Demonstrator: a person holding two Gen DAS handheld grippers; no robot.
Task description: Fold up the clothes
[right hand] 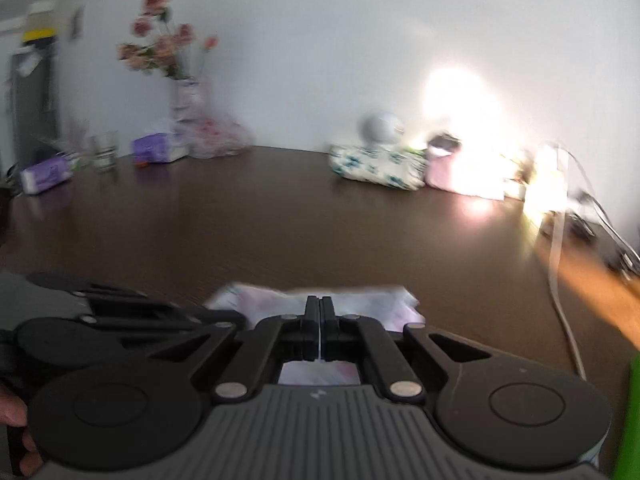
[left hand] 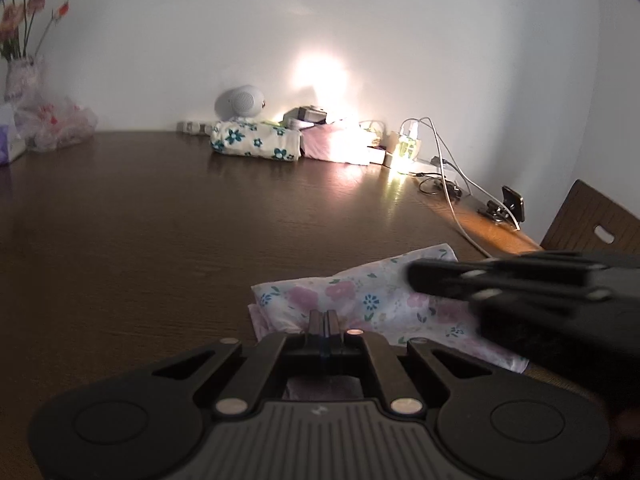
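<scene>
- Floral cloth (left hand: pixel 360 300) folded small at near edge of dark table (left hand: pixel 160 220); white ground with pink blooms, a few blue flowers, green leaves; pink-striped underlayer peeking out at left fold; top layer creased, far corner lifted slightly.
- Left tongs (left hand: pixel 324 320) with jaws pressed together, tips on near edge of cloth; pinching fabric or merely closed over it: cannot tell.
- Right tongs (right hand: pixel 320 312) likewise narrow, jaws touching, over the same cloth (right hand: pixel 320 300); grip on fabric not clear through blur; in left view, seen as a dark blurred shape (left hand: pixel 520 280) across cloth's right side.
- Second bundle (left hand: pixel 256 140), cream with teal flowers, well apart at far wall; pink cloth (left hand: pixel 332 144) just beside it, washed out by glare.
- Vase (right hand: pixel 188 96) of pink flowers at far left; purple packs (right hand: pixel 156 148) near it.
- Writing: none legible; small pale mark on each tongs' grey body, unreadable.
</scene>
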